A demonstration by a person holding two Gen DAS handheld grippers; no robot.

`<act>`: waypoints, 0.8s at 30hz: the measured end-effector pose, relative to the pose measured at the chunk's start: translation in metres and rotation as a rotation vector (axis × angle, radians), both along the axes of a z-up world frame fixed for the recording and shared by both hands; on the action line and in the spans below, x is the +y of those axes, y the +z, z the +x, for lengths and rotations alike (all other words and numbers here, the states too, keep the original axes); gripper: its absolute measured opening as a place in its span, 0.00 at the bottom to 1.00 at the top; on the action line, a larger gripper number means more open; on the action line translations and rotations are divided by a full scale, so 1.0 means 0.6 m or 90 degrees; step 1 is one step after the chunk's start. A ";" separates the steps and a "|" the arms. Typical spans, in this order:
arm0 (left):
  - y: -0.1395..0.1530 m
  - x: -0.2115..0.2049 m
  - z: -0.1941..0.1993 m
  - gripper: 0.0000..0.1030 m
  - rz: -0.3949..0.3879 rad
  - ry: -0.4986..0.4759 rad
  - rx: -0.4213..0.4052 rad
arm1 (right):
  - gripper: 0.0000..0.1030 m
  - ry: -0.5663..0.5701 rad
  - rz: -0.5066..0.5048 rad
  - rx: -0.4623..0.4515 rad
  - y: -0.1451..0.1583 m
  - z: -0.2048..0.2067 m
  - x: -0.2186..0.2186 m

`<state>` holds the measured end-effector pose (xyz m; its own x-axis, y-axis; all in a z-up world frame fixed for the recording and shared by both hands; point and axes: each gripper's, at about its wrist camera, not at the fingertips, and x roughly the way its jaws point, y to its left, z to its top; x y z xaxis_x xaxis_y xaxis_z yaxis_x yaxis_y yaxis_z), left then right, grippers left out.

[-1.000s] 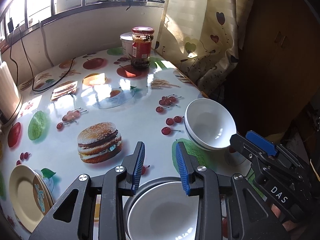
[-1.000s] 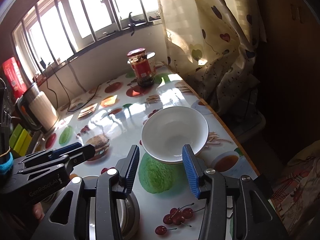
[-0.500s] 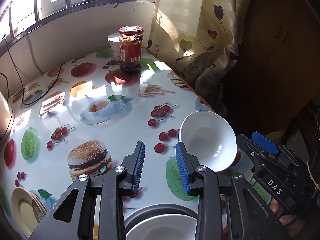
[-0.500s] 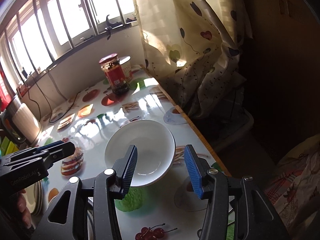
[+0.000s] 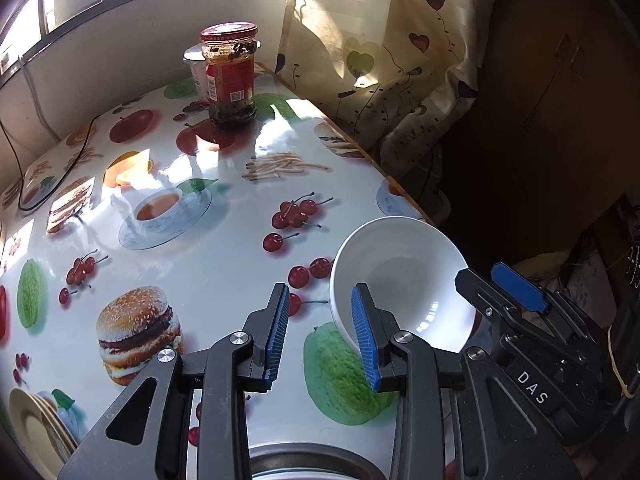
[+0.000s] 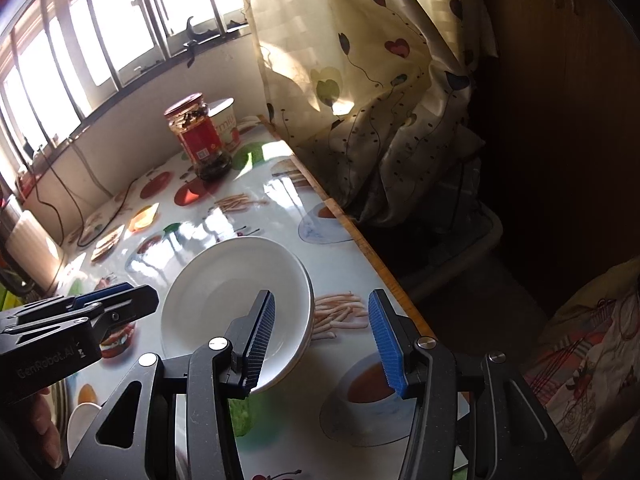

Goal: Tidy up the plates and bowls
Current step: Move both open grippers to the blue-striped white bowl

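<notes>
In the left wrist view, the left gripper hangs over the printed tablecloth with its jaws part-way apart and nothing between them; its right finger overlaps the near-left rim of the white bowl in the picture, but whether it touches I cannot tell. That bowl sits near the right edge of the table, by the curtain. At the far right, the right gripper reaches in at the bowl's right rim. A stack of yellow plates lies at the near left, a grey dish rim shows at the bottom edge, and a red-lidded jar stands at the far end. In the right wrist view, the right gripper is moderately wide and holds nothing: its left finger lies over the bowl's inside, its right finger outside over bare cloth, so the near-right rim stands between the jaws, not yet pinched. The bowl appears to rest on a second one. The step in hand looks like taking hold of this bowl. Next, the jaws should close on the rim, then lift it clear toward the other dishes without sliding it off the close table edge.
</notes>
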<state>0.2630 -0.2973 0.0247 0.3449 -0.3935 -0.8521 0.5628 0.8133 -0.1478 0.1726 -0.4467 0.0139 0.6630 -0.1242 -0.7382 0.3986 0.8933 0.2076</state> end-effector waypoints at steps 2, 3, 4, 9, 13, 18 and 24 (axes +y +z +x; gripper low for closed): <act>-0.006 -0.005 0.002 0.32 0.009 0.001 0.007 | 0.47 0.001 -0.001 0.002 -0.003 0.002 -0.001; -0.008 -0.006 0.003 0.32 0.007 0.000 0.010 | 0.47 0.002 0.000 0.004 -0.005 0.004 -0.001; -0.010 -0.008 0.003 0.32 0.008 -0.001 0.011 | 0.47 0.004 0.002 0.005 -0.007 0.006 -0.002; -0.019 -0.016 0.005 0.32 0.018 -0.002 0.016 | 0.47 0.014 0.004 0.010 -0.015 0.014 -0.001; -0.027 -0.017 0.010 0.32 0.026 0.008 0.024 | 0.47 0.021 0.004 0.011 -0.019 0.019 -0.001; -0.034 -0.021 0.011 0.32 0.029 0.009 0.026 | 0.40 0.026 0.001 0.014 -0.022 0.023 0.000; -0.039 -0.023 0.011 0.30 0.028 0.010 0.030 | 0.31 0.030 -0.001 0.017 -0.025 0.027 0.000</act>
